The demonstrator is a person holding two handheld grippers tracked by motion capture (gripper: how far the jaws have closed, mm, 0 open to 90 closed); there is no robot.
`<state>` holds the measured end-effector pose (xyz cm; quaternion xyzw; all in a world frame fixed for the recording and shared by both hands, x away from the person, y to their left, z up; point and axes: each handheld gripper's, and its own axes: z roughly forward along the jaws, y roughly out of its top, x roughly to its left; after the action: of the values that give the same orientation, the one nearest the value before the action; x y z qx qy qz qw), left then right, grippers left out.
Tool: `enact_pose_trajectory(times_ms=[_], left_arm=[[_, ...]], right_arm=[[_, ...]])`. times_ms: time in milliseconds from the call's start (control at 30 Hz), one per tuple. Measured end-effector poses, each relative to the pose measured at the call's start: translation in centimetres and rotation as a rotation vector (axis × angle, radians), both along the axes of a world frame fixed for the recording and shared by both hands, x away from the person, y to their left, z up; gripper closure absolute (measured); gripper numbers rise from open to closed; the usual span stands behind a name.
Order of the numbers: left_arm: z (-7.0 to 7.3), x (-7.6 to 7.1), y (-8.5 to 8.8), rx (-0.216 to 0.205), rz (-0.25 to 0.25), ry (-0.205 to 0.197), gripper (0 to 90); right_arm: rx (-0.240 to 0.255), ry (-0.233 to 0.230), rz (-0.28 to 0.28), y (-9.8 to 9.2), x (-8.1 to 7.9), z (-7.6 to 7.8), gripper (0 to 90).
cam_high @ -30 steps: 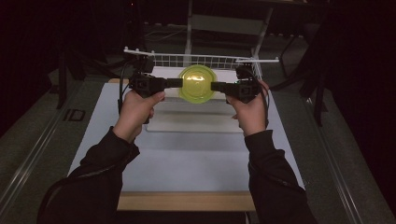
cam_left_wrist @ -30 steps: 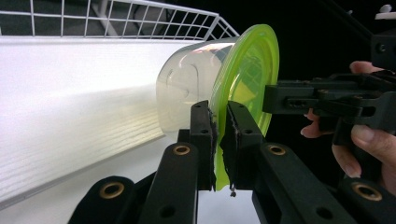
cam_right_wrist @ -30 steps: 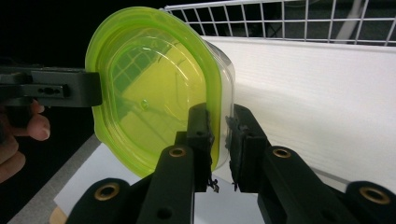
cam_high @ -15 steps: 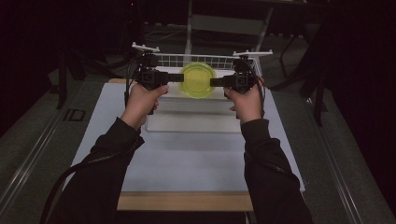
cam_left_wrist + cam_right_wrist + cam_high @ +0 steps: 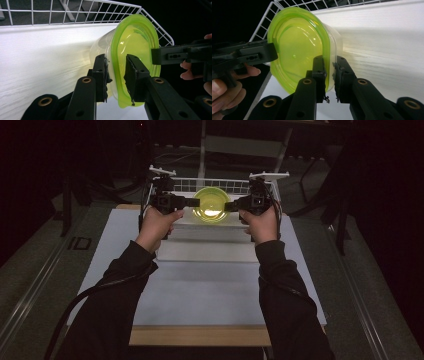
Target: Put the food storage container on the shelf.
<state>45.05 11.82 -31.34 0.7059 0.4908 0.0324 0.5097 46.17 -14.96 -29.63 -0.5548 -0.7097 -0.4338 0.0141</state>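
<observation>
A clear plastic container with a lime-green lid (image 5: 211, 204) hangs between both grippers at the far end of the table, over the white wire basket (image 5: 190, 184). My left gripper (image 5: 192, 202) holds its left edge and my right gripper (image 5: 230, 206) its right edge. In the left gripper view the jaws (image 5: 115, 58) are shut on the lid's rim (image 5: 132, 35), and the container is on its side against the basket's wire wall (image 5: 75, 10). In the right gripper view the jaws (image 5: 329, 60) clamp the rim of the container (image 5: 297, 45) from the opposite side.
A white table (image 5: 210, 285) runs from the wooden front edge (image 5: 200, 336) to a raised white step (image 5: 210, 227) before the basket. Dark floor and stand legs surround the table. The basket's wire corner (image 5: 262, 27) is close behind the lid.
Both hands have moved forward and up, away from the person, carrying the container from the step to above the wire basket. Both grips are unchanged.
</observation>
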Motion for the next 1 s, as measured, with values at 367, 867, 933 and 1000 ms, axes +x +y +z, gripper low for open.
enact_pose_trajectory(times_ms=[367,867,933,1000], left_arm=[[-0.3,1.4,-1.0,0.026,0.032,0.007,68.9],[-0.5,1.4,-1.1,0.012,0.069,-0.029,48.8],[-0.4,1.3,-0.9,0.023,0.075,-0.038,46.6],[-0.4,1.2,-0.6,0.019,0.082,-0.041,46.2]], right_arm=[[0.009,0.010,-0.051,-0.2,1.1,-0.1,70.2],[-0.052,-0.097,-0.062,0.4,1.8,-0.6,41.4],[-0.054,-0.114,-0.067,0.3,1.7,-0.3,38.7],[-0.055,-0.126,-0.061,0.2,1.5,0.0,38.0]])
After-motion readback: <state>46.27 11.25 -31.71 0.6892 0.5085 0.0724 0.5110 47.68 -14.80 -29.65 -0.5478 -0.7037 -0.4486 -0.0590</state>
